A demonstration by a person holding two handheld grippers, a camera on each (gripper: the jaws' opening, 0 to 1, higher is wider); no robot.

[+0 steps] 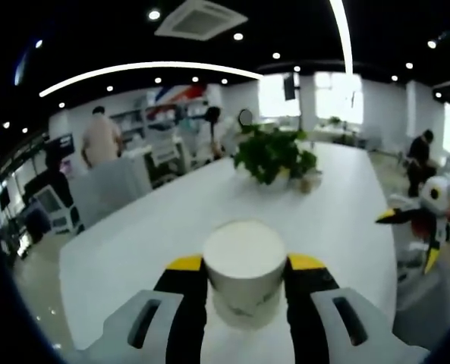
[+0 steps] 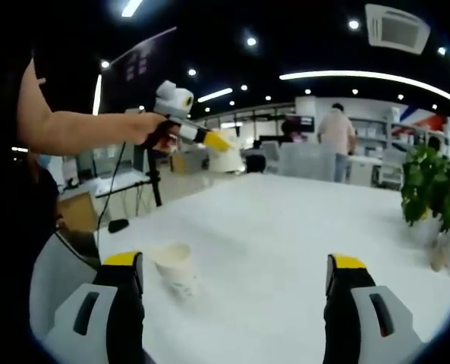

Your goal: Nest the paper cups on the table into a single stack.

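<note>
Paper cups number two across the views. In the left gripper view, one white paper cup [image 1: 243, 269] sits pinched between the yellow-tipped jaws of the left gripper [image 1: 244, 267], its closed base facing the camera and faint print low on its wall; it is held above the white counter [image 1: 156, 227]. Farther along the counter stands one potted plant [image 1: 274, 155], and at the right edge the right gripper [image 1: 416, 221] shows, blurred.

In the right gripper view, the person's bare forearm [image 2: 77, 130] reaches in from the left, level, with the hand [image 2: 155, 133] wrapped on the left gripper's [image 2: 209, 140] handle; that gripper holds its cup [image 2: 226, 159] up in the air, well above the counter [image 2: 285, 227]. Lower down, a second white paper cup [image 2: 175, 267] stands on the counter, mouth up and slightly tilted, just beside the left jaw. The right gripper's [image 2: 236, 277] jaws are spread wide, touching nothing. One potted plant [image 2: 433, 189] stands at the right.
</note>
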